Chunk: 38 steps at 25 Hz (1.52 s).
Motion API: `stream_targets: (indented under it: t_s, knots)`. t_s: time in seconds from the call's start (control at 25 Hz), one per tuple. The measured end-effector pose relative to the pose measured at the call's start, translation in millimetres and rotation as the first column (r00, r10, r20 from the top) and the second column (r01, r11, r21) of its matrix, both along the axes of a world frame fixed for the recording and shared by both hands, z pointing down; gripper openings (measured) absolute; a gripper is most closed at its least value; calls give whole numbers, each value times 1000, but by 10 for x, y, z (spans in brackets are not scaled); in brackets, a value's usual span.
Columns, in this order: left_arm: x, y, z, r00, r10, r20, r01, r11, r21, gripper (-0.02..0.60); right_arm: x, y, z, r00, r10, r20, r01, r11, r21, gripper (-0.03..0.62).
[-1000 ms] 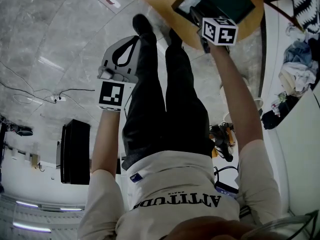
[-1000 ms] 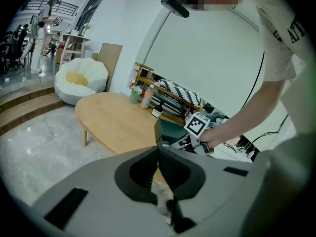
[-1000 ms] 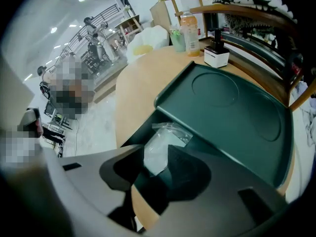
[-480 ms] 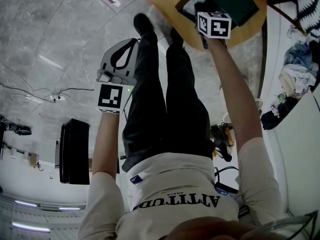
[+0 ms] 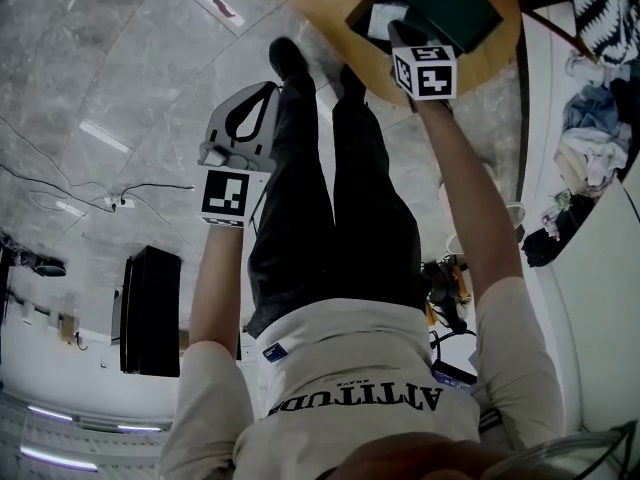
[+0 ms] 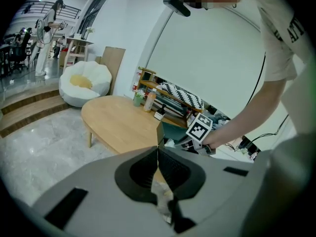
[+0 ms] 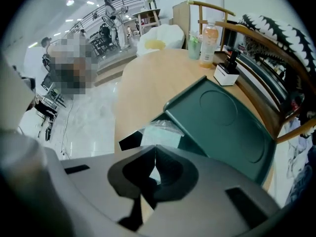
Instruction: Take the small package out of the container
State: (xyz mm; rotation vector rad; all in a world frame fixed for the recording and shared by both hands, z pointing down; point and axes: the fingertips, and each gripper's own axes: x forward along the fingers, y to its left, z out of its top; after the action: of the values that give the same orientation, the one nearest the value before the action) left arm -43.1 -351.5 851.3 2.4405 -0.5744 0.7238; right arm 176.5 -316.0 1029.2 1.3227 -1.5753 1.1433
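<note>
Right tongs: just closed, pinching package edge in container. Lift straight up, clear of rim; grip thin. Left tongs: shut, empty.

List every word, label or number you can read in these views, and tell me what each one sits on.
"ATTITUD": large print across the person's shirt, upside down in the head view; the last letter is unclear.
Small line of print next to that word: too small to read.
Small tag on the shirt: too small to read.
Bottle label: blurred, unreadable.
Small package: no readable print.
</note>
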Motion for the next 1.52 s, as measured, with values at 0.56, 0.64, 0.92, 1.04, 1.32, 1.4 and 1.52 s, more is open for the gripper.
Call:
stream_targets:
  t_s: [0.56,0.64,0.92,1.04,1.32,1.4,1.52]
  knots:
    - [-271,1,-1097,1000,-23,-5,24,996,89,23,-22,36,-1190,1000,-24,-14,25,997,71,21]
    - [-328,7,-1347,999,-31,-8,32,995,99,23,-24,64,-1459,1000,-6,-5,7,997,82,21]
    - [-472,-61,-2162,999,-14,-34,19,987,160,23,27,1,-2405,999,33,3,-33,985,169,21]
    - [-526,-73,-2426,999,0,-38,7,983,185,23,18,-32,-2809,999,40,-1,-39,976,216,20]
    - [-582,77,-2940,996,20,-84,-3,981,195,23,-138,55,-3681,1000,24,-13,-19,948,318,21]
    - [-576,139,-3068,995,37,-93,-17,979,205,23,-185,120,-3898,1000,27,-12,-21,940,341,21]
    - [-556,208,-3229,992,66,-107,-41,974,221,23,-237,238,-4163,999,33,-10,-27,929,368,20]
